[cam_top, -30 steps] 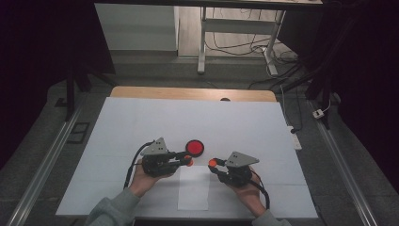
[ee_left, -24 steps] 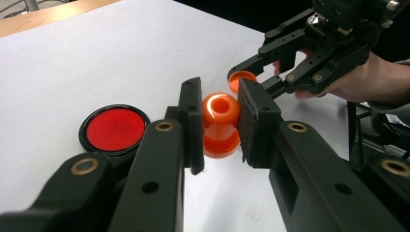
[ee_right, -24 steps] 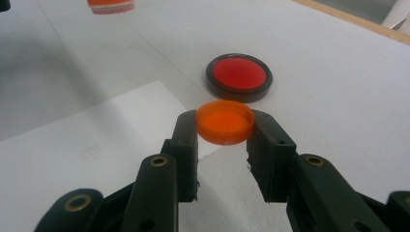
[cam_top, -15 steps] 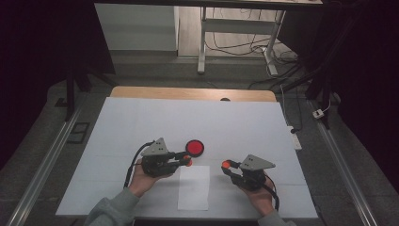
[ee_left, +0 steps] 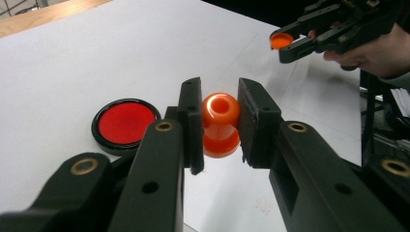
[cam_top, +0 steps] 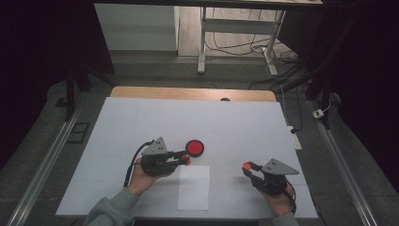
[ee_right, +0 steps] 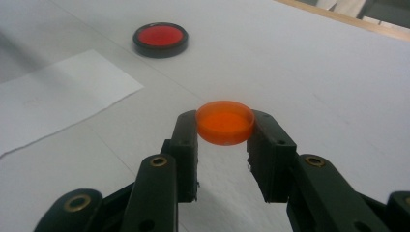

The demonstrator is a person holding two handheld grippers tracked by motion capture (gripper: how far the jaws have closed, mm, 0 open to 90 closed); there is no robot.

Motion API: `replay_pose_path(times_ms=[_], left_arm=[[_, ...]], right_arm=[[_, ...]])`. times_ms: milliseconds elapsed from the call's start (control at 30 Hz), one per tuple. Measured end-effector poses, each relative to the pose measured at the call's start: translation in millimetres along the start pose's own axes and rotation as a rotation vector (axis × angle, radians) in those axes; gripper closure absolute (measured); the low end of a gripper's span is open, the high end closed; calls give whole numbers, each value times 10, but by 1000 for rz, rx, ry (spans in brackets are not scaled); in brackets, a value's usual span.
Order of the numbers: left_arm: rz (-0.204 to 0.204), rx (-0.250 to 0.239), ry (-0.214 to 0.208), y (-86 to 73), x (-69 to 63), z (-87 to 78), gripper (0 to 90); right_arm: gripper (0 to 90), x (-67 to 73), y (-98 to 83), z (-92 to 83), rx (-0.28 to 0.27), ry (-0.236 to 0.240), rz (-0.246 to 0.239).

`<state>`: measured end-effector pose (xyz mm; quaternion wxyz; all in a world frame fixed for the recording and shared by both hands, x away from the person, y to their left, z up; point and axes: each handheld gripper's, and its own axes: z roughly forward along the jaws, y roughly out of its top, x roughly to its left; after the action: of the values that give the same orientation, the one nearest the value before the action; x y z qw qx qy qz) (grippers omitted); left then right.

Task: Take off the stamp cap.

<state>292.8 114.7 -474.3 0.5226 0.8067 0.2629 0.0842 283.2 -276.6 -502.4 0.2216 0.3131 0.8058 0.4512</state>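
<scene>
Two hand-held grippers pinching: left (ee_left: 220, 121) an upright orange spool (ee_left: 220, 124), right (ee_right: 223, 140) a flat orange cap (ee_right: 225, 122).

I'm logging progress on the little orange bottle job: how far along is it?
Done: the orange cap is off and clamped in the right gripper. In hand: the left gripper grips the open orange bottle beside the red disc. Left: setting both pieces down on the table.

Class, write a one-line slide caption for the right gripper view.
Right tool grips an orange cap above the white table, red disc beyond.
</scene>
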Motion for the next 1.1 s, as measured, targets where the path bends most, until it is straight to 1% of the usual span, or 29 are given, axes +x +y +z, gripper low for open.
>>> replay_pose_path(times_ms=[33, 133, 300, 600, 700, 800, 900, 1100], left_arm=[[-2, 0, 1, 2, 4, 0, 724], [-4, -3, 5, 10, 11, -5, 724], [-3, -4, 11, 19, 19, -20, 724], [-8, -4, 13, 61, 60, -8, 724], [-6, 3, 20, 76, 77, 4, 724], [5, 11, 32, 98, 93, 13, 724], [8, 17, 36, 121, 125, 39, 724], [-1, 28, 40, 156, 195, 107, 724]], right_arm=[[648, -18, -11, -24, 4, -11, 1], [649, -69, -35, -75, 0, -20, 14], [648, -111, -35, -97, -7, -27, 25], [648, -124, -33, -86, -6, -24, 28], [648, -124, -30, -84, -3, -24, 26], [648, -124, -29, -82, -4, -23, 26], [648, -123, -25, -85, -6, -22, 27], [648, -117, -20, -92, -6, -24, 21]])
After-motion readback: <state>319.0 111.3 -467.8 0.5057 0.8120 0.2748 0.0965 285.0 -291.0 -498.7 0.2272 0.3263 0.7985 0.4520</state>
